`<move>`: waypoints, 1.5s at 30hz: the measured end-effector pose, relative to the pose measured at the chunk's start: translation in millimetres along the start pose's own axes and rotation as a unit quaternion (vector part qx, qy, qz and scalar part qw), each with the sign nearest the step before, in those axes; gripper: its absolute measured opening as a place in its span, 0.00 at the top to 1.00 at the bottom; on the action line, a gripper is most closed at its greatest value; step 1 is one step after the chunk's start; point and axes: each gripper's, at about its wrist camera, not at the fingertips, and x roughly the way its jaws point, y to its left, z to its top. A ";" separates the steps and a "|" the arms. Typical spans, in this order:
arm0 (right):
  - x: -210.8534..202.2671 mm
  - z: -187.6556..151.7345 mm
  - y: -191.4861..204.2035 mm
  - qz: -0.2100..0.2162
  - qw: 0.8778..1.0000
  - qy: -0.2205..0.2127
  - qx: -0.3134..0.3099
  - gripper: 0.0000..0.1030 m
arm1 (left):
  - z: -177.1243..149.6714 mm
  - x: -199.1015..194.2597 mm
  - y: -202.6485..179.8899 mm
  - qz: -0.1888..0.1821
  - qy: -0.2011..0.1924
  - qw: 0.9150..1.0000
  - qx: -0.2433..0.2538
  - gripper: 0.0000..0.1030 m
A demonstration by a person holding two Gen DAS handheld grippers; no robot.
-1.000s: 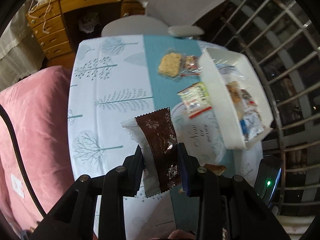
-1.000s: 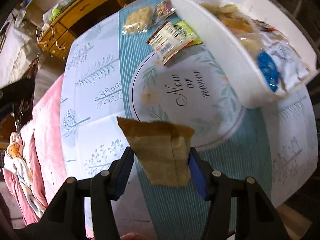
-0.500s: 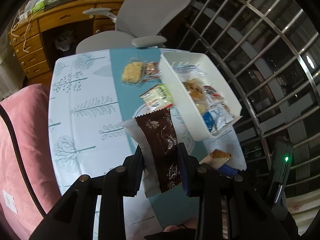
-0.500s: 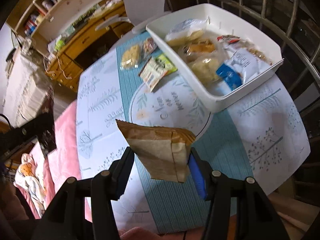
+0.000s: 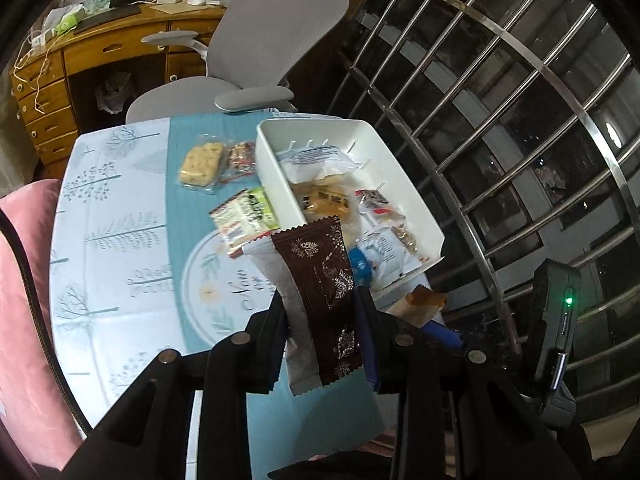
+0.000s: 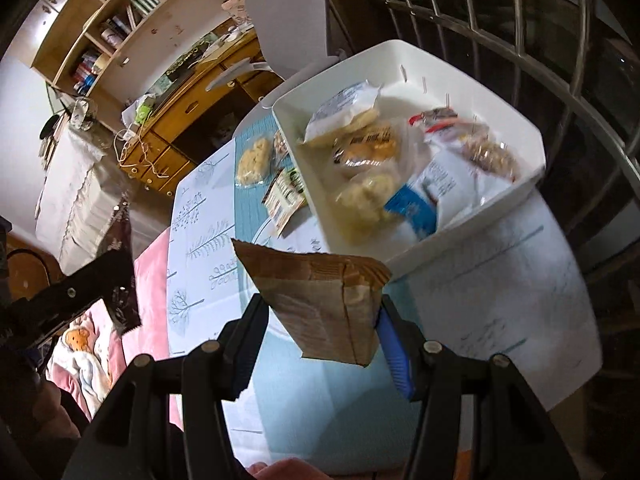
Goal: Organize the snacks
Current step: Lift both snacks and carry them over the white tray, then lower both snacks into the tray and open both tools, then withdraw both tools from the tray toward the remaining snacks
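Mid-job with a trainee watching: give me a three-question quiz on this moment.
1. True or false: the left gripper is empty.
2. What does the right gripper hold? A) tan packet B) blue packet C) nothing
3. How many snacks lie on the table outside the white bin?

Key: 1 false, it grips the brown wrapper. 2 A. 3 three: the yellow bar, the red-flecked snack and the green-white packet.
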 end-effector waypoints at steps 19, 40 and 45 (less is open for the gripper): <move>-17.4 88.3 -87.2 0.017 0.994 -0.018 -0.103 0.47 | 30.6 98.5 -84.8 0.006 -0.007 0.998 -0.066 0.70; 24.1 125.5 -121.3 0.008 0.996 0.020 -0.084 0.39 | 41.4 141.8 -95.1 0.067 0.025 0.995 -0.069 0.47; 27.0 119.8 -120.1 0.008 0.997 0.032 -0.074 0.39 | 34.2 139.3 -86.3 0.072 0.032 0.994 -0.078 0.46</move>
